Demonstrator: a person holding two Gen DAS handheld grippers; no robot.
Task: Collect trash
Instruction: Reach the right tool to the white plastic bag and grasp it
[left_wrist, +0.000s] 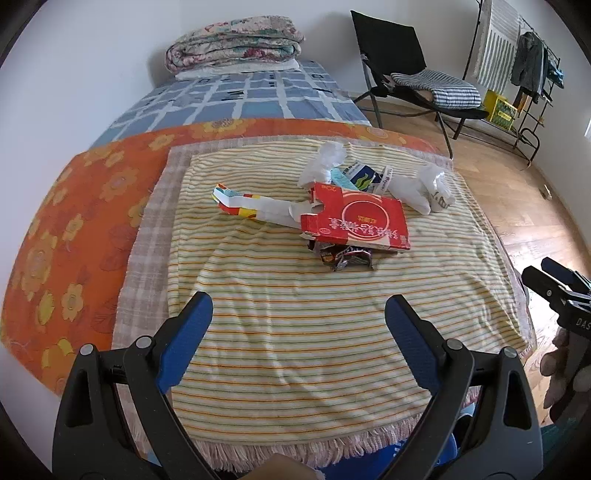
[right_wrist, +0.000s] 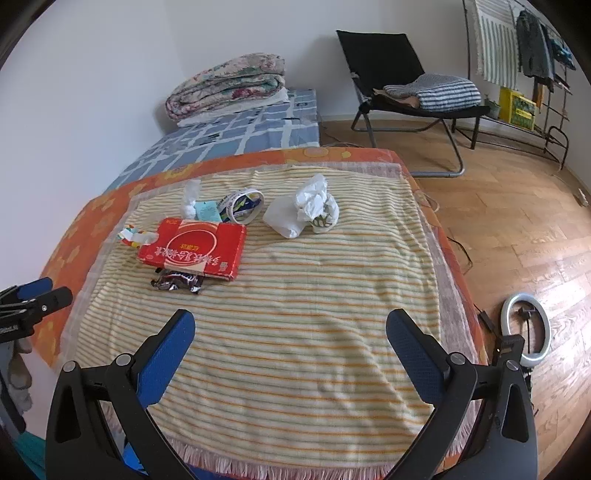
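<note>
left gripper (left_wrist: 298, 314) jaws held wide, nothing gripped | right gripper (right_wrist: 290, 330) jaws likewise spread, empty | trash is heaped ahead on the striped towel (right_wrist: 295, 314) (red box (right_wrist: 194, 248), candy wrapper (right_wrist: 177, 283), crumpled tissue (right_wrist: 313, 201)) | bed (left_wrist: 236, 99) lies beyond

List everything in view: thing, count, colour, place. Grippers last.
red box: 1, red with white print, flat on the striped towel.
dark wrapper: 1, dark and shiny, partly under the box's near edge.
torn carton strip: 1, white with coloured patches, left of the box.
tape roll: 1, white printed, behind the box.
white plastic bag: 1, crumpled, right of the box.
striped towel: 1, yellow stripes, over an orange floral cover.
folded quilt: 1, floral, far end of the bed.
black chair: 1, by the wall.
ring light: 1, white, on the floor.
left gripper: open, empty.
right gripper: open, empty.
</note>
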